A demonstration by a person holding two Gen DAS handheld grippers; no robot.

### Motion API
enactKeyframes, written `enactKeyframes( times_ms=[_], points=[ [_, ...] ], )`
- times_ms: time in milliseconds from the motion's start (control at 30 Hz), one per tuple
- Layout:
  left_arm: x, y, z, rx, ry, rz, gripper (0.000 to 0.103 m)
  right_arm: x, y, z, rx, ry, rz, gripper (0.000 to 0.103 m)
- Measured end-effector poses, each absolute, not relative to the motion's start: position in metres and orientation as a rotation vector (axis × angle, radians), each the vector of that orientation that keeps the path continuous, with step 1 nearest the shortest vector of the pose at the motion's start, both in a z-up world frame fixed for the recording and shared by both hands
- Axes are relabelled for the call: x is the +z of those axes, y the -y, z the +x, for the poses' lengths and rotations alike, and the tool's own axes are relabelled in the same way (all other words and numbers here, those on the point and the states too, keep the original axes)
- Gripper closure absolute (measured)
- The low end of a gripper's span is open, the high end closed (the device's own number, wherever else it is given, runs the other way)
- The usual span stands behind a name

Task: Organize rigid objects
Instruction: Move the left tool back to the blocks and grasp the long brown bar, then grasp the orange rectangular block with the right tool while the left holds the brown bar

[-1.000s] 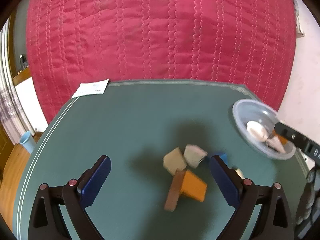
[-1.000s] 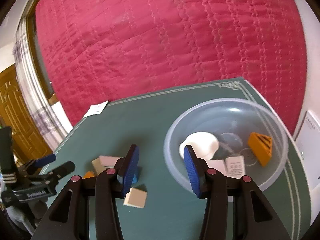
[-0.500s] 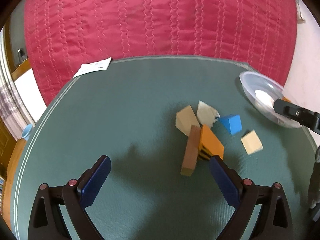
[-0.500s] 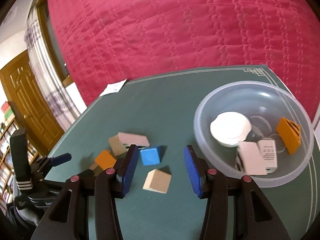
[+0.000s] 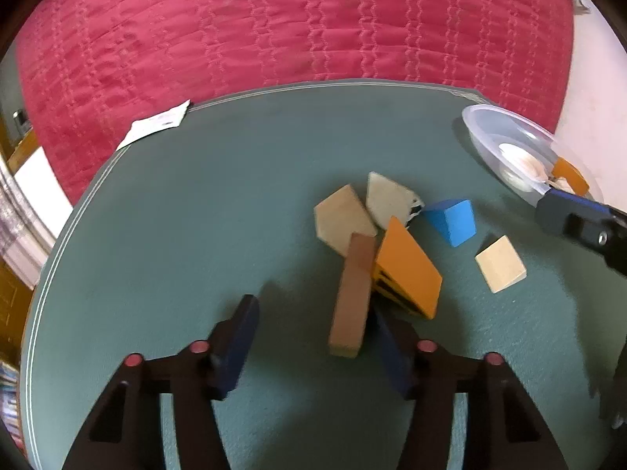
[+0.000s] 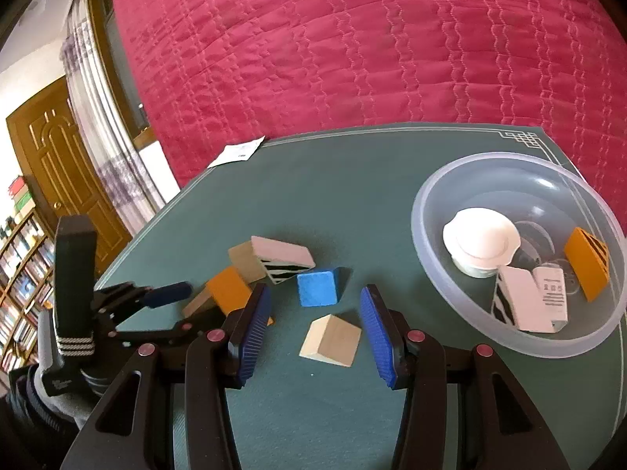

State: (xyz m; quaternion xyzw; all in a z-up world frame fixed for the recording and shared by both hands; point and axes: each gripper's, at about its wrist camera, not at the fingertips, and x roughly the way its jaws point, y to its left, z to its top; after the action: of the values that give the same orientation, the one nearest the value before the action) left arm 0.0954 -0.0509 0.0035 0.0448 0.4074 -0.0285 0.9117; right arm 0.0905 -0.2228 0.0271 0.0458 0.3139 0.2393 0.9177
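1. Green-topped bench (image 5: 164,235) carries everything; a red quilted cover (image 5: 294,23) hangs behind it.
2. Left gripper (image 5: 313,337): fingers have just been closing, now half-narrowed, nothing pressed between them. The near end of the brown block (image 5: 350,293) lies just inside its right finger; cannot tell if it touches.
3. Right gripper (image 6: 317,329): fingers set fairly narrow, not gripping. The pale wood wedge (image 6: 331,340) lies on the bench between the fingertips, clear of both pads.
4. Blue block (image 6: 317,289) sits just beyond the wedge.
5. Loose cluster near bench centre: brown block leaning on an orange wedge (image 5: 407,266), with a tan block (image 5: 341,219) and a white striped wedge (image 5: 388,199) touching behind.
6. Clear plastic bowl (image 6: 431,211) stands at the right side, holding a white lid-like disc (image 6: 480,243), an orange striped wedge (image 6: 586,266) and two white pieces.
7. Paper slip (image 5: 154,127) lies at the far left bench edge.
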Motion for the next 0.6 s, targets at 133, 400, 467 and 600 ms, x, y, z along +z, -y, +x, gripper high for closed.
enactKeyframes(
  times_ms=[133, 400, 467, 600],
  points=[
    [0.003, 0.057, 0.096, -0.109, -0.830, 0.087, 0.074, 0.025, 0.218, 0.090, 0.507, -0.653, 0.079, 0.054],
    [0.008, 0.048, 0.082, -0.083, -0.800, 0.055, 0.089, 0.020, 0.208, 0.087, 0.534, -0.665, 0.051, 0.054],
    [0.012, 0.040, 0.077, -0.062, -0.787, 0.033, 0.089, 0.018, 0.204, 0.085, 0.541, -0.667, 0.041, 0.054],
    [0.018, 0.026, 0.070, -0.025, -0.766, -0.003, 0.089, 0.016, 0.197, 0.082, 0.552, -0.671, 0.020, 0.054]
  ],
)
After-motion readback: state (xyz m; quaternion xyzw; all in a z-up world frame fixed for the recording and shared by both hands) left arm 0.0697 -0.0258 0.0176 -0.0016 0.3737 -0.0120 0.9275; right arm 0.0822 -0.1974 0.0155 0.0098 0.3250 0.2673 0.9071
